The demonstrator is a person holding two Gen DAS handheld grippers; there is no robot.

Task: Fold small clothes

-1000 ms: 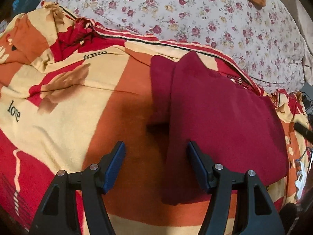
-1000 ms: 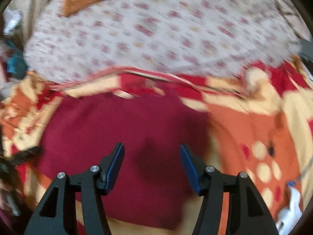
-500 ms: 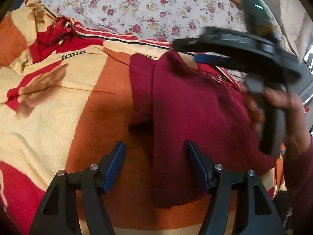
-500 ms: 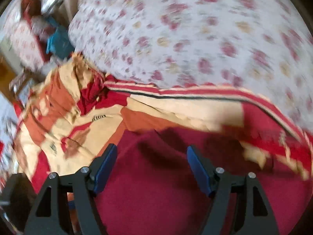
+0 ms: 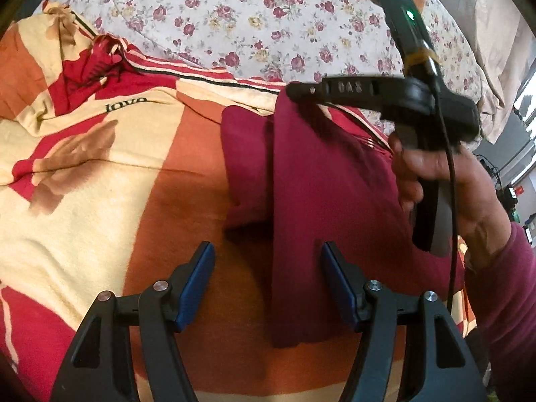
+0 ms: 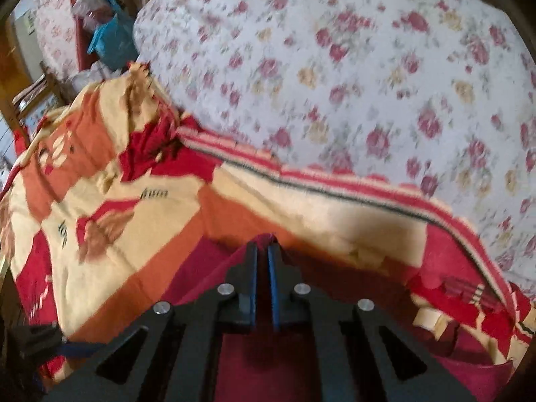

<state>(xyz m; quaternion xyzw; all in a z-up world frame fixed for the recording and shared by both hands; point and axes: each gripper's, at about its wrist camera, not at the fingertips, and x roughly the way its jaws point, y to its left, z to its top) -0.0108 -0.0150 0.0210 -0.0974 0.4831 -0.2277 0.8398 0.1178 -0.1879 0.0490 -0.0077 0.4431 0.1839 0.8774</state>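
Note:
A dark red garment (image 5: 321, 181) lies folded on an orange, cream and red blanket (image 5: 100, 167). My left gripper (image 5: 268, 268) is open and empty, low over the garment's near left edge. My right gripper (image 6: 263, 251) is shut on the garment's far top corner (image 6: 268, 237). In the left wrist view the right gripper (image 5: 298, 90) reaches in from the right and pinches that far corner; a hand in a maroon sleeve (image 5: 502, 284) holds it.
A white quilt with red flowers (image 5: 268, 16) rises behind the blanket. The blanket is bunched at the far left (image 5: 97, 57). A blue bag and clutter (image 6: 110, 40) stand beyond the bed's left side.
My right gripper swung from over the garment to its far corner and closed on it. My left gripper stayed open and shifted slightly.

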